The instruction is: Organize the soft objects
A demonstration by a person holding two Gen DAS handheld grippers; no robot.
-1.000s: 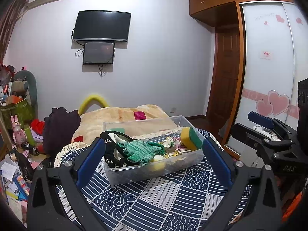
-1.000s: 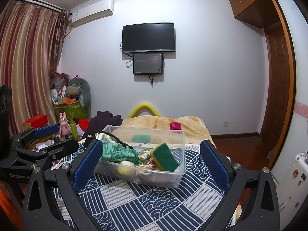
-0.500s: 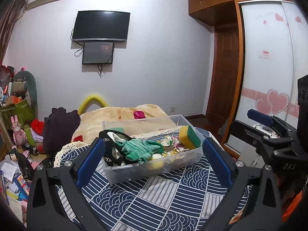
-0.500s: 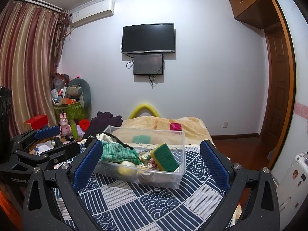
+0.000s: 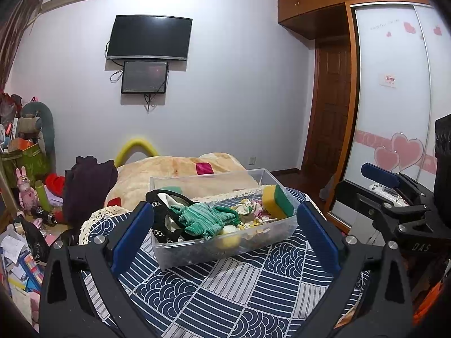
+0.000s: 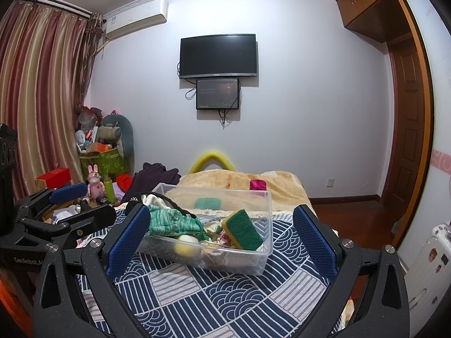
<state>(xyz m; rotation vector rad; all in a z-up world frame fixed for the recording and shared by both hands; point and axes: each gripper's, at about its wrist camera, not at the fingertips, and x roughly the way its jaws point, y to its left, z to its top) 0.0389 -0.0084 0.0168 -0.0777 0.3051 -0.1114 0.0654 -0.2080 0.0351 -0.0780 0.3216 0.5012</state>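
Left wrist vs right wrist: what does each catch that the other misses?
Left wrist only: the wardrobe door with pink hearts, and the right gripper seen from the side, open and empty.

Right wrist only: the curtains, the red box, a suitcase at the right edge, and the left gripper seen from the side, open and empty.

Both: the clear bin on the patterned cloth, holding a green knit and a sponge; also the TV.

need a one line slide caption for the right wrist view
Open right gripper faces a clear plastic bin of soft items, green knit cloth and sponge, on a patterned blue bedspread.
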